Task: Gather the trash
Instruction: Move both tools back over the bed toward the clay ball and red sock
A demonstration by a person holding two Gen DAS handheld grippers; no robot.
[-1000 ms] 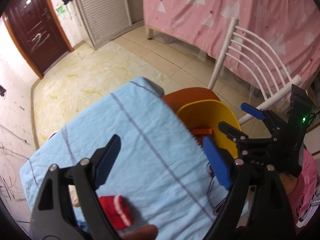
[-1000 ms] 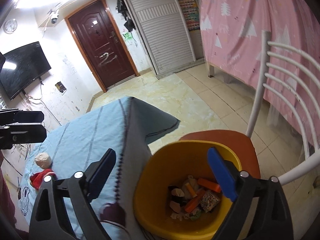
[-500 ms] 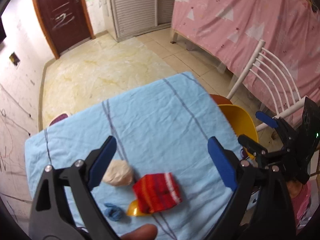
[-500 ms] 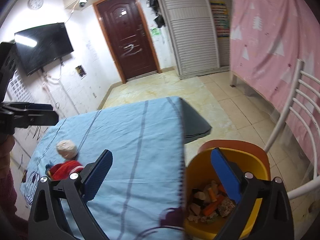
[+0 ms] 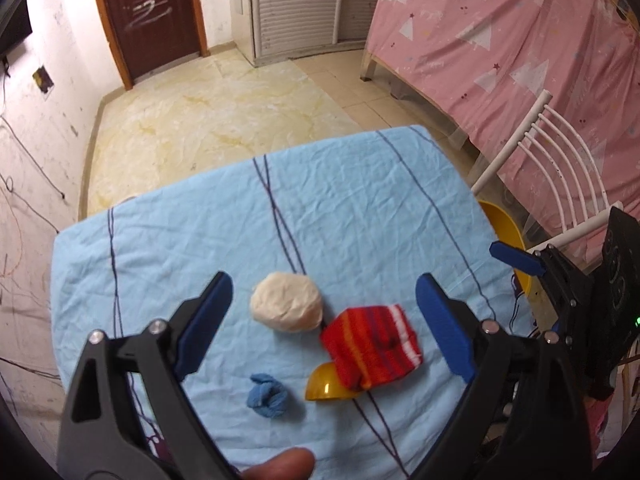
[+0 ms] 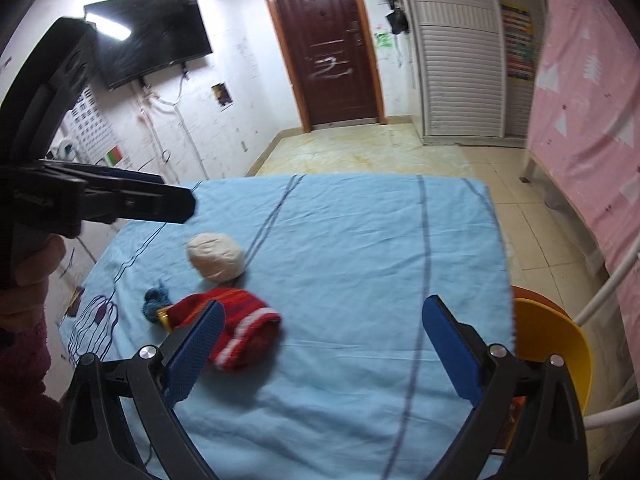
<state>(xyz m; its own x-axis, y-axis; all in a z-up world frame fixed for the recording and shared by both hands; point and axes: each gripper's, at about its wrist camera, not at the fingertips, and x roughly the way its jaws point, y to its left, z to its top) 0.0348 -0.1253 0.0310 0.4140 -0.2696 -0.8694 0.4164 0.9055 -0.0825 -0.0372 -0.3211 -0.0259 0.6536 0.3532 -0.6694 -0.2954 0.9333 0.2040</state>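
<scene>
On the light blue tablecloth (image 5: 360, 208) lie a cream ball (image 5: 286, 307), a red striped sock (image 5: 370, 347) draped over a yellow plastic piece (image 5: 326, 389), and a crumpled blue scrap (image 5: 267, 400). My left gripper (image 5: 322, 292) hovers above them, open, holding nothing. The right wrist view shows the same ball (image 6: 216, 257), sock (image 6: 236, 328) and blue scrap (image 6: 154, 300) at the left. My right gripper (image 6: 324, 308) is open and empty over the cloth's near part. A yellow bin (image 6: 552, 340) stands off the table's right edge.
The bin (image 5: 505, 232) rests on an orange seat (image 6: 532, 296) of a white chair (image 5: 560, 160). A pink bed curtain (image 5: 500, 40) fills the right. Beyond the table are tiled floor (image 5: 220, 112), a brown door (image 6: 332, 40) and a wall television (image 6: 148, 36).
Both views have swung left from the yellow bin onto the tabletop. The ball, sock, yellow piece and blue scrap came fully into view. The left jaws stand slightly wider.
</scene>
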